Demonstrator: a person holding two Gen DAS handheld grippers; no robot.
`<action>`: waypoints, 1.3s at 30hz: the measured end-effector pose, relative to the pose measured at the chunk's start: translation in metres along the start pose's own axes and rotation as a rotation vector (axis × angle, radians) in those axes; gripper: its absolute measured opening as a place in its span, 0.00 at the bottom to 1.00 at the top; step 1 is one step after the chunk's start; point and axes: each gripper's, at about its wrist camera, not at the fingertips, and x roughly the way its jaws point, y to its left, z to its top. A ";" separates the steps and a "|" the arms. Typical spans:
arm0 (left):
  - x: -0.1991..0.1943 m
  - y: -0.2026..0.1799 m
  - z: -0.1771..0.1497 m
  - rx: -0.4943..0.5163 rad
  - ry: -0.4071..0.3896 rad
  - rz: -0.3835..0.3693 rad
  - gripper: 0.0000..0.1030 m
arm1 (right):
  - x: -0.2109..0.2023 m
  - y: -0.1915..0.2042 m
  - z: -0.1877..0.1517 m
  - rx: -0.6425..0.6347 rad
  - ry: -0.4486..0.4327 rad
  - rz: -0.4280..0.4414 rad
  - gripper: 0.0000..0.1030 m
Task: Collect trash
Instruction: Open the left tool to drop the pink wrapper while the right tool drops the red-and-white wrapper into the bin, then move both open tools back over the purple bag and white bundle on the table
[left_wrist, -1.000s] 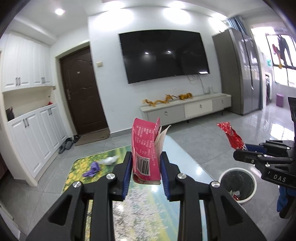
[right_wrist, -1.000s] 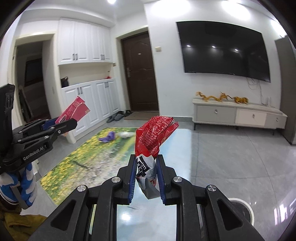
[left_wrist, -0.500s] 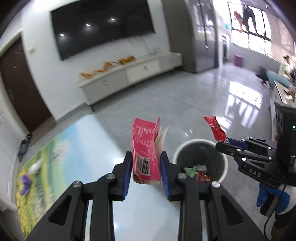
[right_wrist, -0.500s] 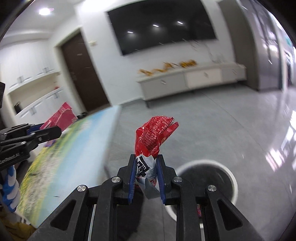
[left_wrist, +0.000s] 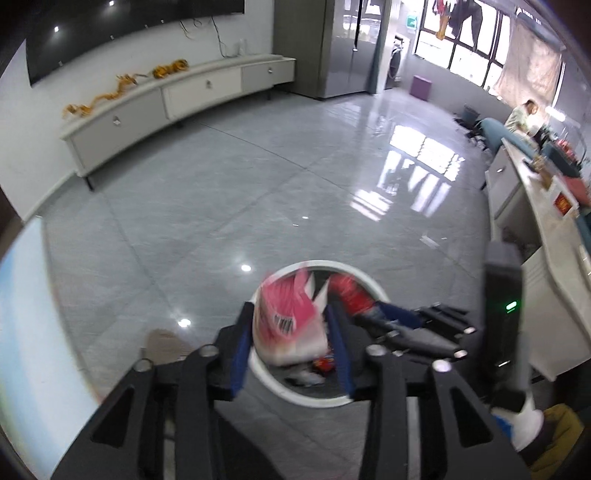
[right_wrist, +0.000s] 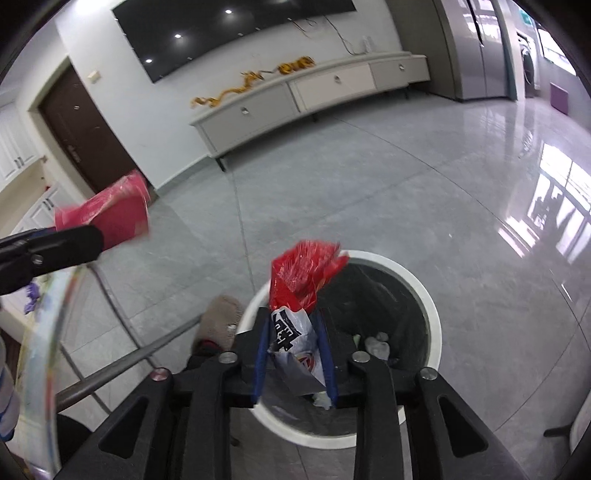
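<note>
Now my left gripper (left_wrist: 291, 332) clamps the pink carton (left_wrist: 286, 317), my right gripper (right_wrist: 293, 354) the red wrapper (right_wrist: 303, 273), above the littered bin (right_wrist: 436, 317).

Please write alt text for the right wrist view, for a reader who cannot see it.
The right gripper holds a red snack wrapper above a white-rimmed trash bin on grey tiles. At left, the left gripper holds a pink carton.

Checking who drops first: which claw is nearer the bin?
Right. The right claw holds its red wrapper over the bin; the left claw with the pink carton sits off beside it.
</note>
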 end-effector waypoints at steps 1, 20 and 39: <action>0.003 -0.001 0.002 -0.007 -0.002 -0.009 0.54 | 0.003 -0.002 0.000 0.006 0.008 -0.010 0.36; -0.103 0.010 -0.025 0.018 -0.234 0.283 0.54 | -0.063 0.023 0.014 -0.032 -0.108 -0.053 0.50; -0.261 0.038 -0.091 -0.122 -0.525 0.436 0.68 | -0.177 0.114 0.012 -0.171 -0.295 -0.054 0.86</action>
